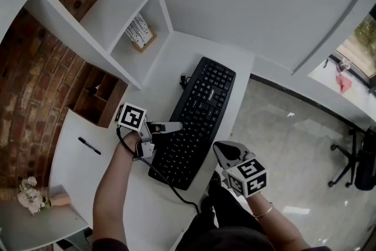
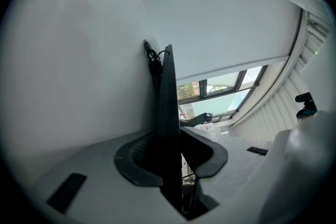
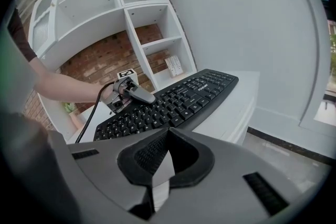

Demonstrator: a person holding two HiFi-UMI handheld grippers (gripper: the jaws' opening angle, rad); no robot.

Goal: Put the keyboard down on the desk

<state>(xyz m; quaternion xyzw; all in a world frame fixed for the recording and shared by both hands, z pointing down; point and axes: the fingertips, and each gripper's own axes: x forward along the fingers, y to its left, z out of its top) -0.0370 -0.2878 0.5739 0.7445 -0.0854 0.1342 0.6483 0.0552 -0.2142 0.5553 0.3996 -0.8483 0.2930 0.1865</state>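
At the far left a small bunch of flowers (image 1: 28,196) sits on a low ledge. A black pen (image 1: 89,146) lies on the white desk (image 1: 176,56), well apart from the keyboard. Behind it is a wooden cubby (image 1: 98,96), and a printed booklet (image 1: 140,30) leans in the white shelf.

The left gripper (image 1: 173,126) pinches the left long edge of the black keyboard (image 1: 197,120), with the thin slab between its pads. The keyboard lies diagonally across the desk; whether it rests fully flat cannot be told.

A black cable (image 1: 170,185) runs from beside the left gripper past the keyboard's near end. The right gripper (image 1: 221,150) hangs off the desk's edge, just beside the keyboard's near corner, its jaws pressed together on nothing. An office chair (image 1: 355,161) stands far right.
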